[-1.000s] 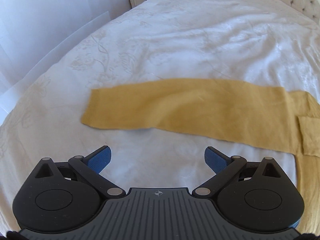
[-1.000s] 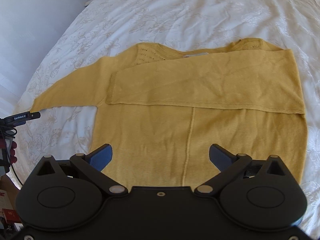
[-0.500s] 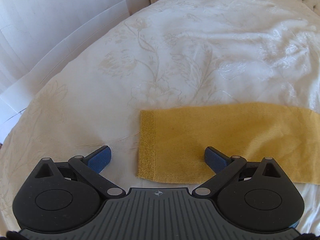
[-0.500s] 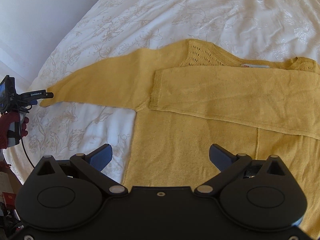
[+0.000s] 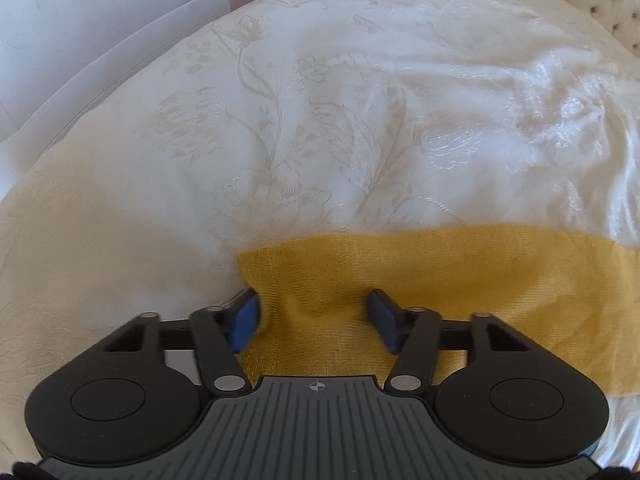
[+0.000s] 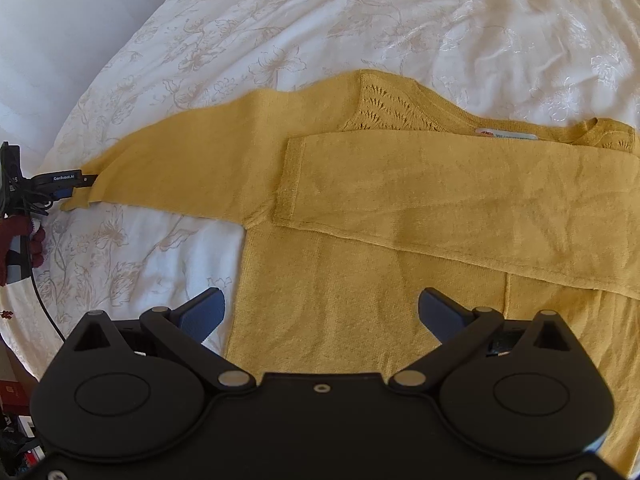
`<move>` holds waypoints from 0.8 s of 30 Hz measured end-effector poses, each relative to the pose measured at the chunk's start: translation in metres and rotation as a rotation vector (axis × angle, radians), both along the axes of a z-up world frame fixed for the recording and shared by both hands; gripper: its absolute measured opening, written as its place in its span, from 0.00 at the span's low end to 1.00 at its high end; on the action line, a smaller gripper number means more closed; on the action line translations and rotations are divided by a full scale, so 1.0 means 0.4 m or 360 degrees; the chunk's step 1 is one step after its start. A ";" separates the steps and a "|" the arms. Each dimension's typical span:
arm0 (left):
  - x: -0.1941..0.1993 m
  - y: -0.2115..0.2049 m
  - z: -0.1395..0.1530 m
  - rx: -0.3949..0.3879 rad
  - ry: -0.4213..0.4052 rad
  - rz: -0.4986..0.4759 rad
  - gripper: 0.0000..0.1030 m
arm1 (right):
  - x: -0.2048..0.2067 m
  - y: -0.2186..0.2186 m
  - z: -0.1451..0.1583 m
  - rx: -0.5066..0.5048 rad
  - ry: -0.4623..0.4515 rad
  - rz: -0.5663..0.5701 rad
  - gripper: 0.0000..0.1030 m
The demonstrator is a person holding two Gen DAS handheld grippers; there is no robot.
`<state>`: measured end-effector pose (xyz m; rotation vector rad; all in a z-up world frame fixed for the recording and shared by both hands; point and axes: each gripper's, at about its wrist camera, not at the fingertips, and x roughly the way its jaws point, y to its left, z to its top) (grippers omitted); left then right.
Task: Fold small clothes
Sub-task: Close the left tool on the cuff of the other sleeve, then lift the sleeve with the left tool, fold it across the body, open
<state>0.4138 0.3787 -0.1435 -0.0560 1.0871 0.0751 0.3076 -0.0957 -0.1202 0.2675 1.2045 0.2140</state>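
Garment: a yellow knit sweater (image 6: 360, 280) lies flat on the bed (image 6: 360, 20), directly ahead of and beneath the right gripper (image 6: 322, 314).
Folded sleeve: one sleeve (image 6: 460, 200) lies across the chest, just ahead of the right gripper, its cuff ending near the opposite armpit. Judgement: this side of the fold is done.
Outstretched sleeve: the other sleeve (image 5: 440, 272) runs well out to the left of the right gripper, off the body and onto the bedspread.
Left gripper: the left gripper (image 5: 316, 320) sits at the cuff of that sleeve; its jaws are closing, with a puckered ridge of the knit raised between them. The pads do not appear fully pressed home yet.
Reason for hold: judged as a pinch at the cuff so the sleeve can be carried across the body to match the first.
Right gripper: jaws wide apart, nothing between them, poised over the sweater's side edge below the armpit.
Reason for position: probably ready to steady the body; not certain.
Containers: none in view; no basket, bin or drawer holding clothes.
Risk: thin knit may slip from a shallow pinch.
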 end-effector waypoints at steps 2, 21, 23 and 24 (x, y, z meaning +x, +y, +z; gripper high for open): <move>0.006 -0.005 0.012 -0.0064 0.0005 0.0021 0.14 | -0.001 -0.002 -0.003 0.0013 0.0002 -0.0002 0.99; -0.056 -0.392 0.299 -0.0590 -0.0278 -0.0255 0.08 | -0.104 -0.117 -0.009 0.0154 -0.0037 -0.0025 0.99; -0.059 -0.469 0.321 -0.0648 -0.0307 -0.0295 0.08 | -0.123 -0.148 -0.005 0.0169 -0.0050 -0.0025 0.99; -0.063 -0.510 0.331 -0.0665 -0.0322 -0.0319 0.08 | -0.133 -0.166 -0.002 0.0177 -0.0057 -0.0029 0.99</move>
